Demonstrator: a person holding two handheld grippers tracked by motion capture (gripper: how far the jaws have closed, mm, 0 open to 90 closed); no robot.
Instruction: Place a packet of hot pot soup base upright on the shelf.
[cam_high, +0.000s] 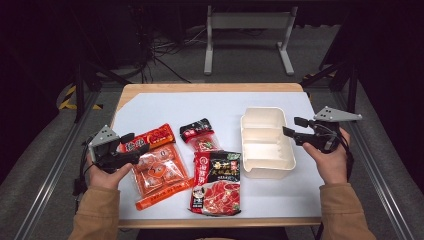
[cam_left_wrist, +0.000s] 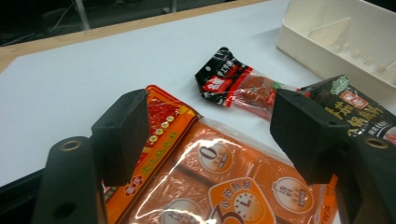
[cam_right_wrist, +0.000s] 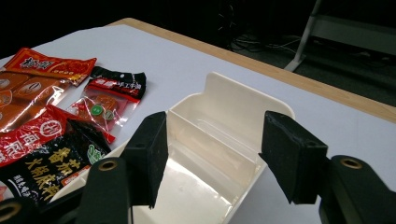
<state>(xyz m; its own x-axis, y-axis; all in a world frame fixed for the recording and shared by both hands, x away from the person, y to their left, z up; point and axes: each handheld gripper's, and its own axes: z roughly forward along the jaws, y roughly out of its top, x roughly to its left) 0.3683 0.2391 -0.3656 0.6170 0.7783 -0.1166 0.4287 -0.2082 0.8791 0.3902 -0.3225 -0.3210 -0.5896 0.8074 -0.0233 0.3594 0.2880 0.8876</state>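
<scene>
While both grippers gape empty, left gripper (cam_high: 131, 145) over orange packet (cam_high: 159, 169) (black sachet (cam_high: 196, 129) beyond), right gripper (cam_high: 294, 128) — at cream box (cam_high: 265, 142).

Bare white table sheet (cam_high: 165, 107) lies open behind the packets. The orange clear-windowed packet (cam_high: 159, 167), small black-and-red sachet (cam_high: 199, 134) and large red-and-black pouch (cam_high: 217, 182) crowd the front left, just beside the cream plastic divided bin (cam_high: 266, 142).

— Orange packet (cam_left_wrist: 219, 186): cut off at the bottom edge of the left gripper view, partly covered by the jaws. Print too small to read.

— White tray (cam_right_wrist: 219, 140): near end hidden behind the jaws in the right gripper view. Black packet (cam_right_wrist: 42, 172): cropped at left.
</scene>
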